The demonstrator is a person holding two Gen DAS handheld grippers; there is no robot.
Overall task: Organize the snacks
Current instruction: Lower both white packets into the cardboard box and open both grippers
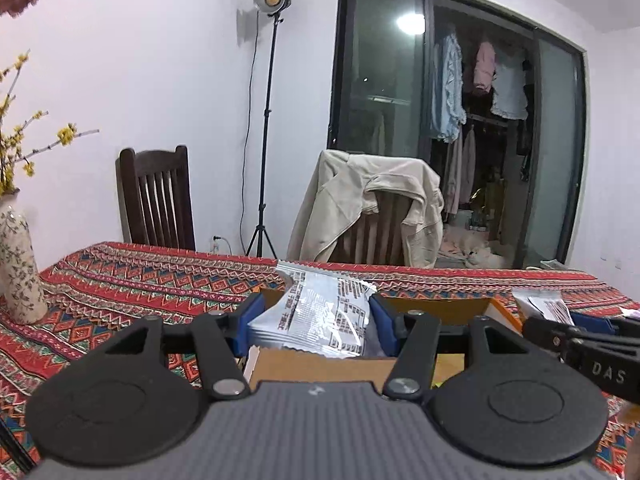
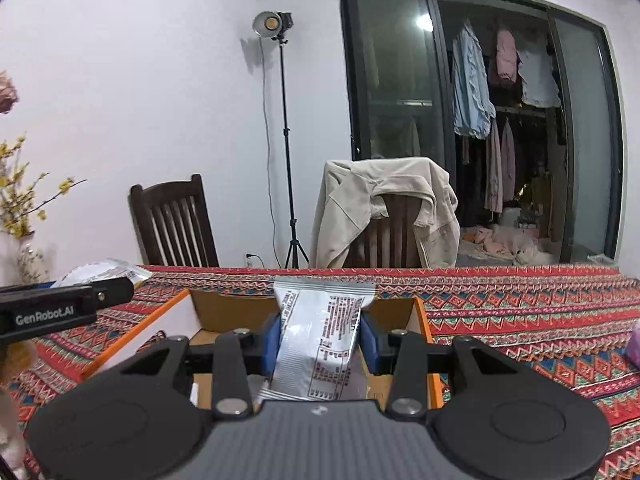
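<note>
In the left wrist view my left gripper (image 1: 318, 326) is shut on a silver snack packet (image 1: 320, 308) with black print, its blue pads pressing both sides. The packet hangs over an open cardboard box with orange edges (image 1: 460, 306) on the patterned tablecloth. In the right wrist view my right gripper (image 2: 320, 342) is shut on a second silver packet (image 2: 320, 332), held upright above the same box (image 2: 424, 320). Each gripper shows at the edge of the other's view: the right one (image 1: 536, 326) with its packet (image 1: 540, 300), the left one (image 2: 116, 290) with its packet (image 2: 100, 272).
A flowered vase (image 1: 20, 276) with yellow branches stands at the table's left. Behind the far edge are a dark wooden chair (image 1: 160, 204), a chair draped with a beige jacket (image 1: 372, 208) and a light stand (image 1: 266, 140). A pink object (image 2: 634, 344) lies at the right edge.
</note>
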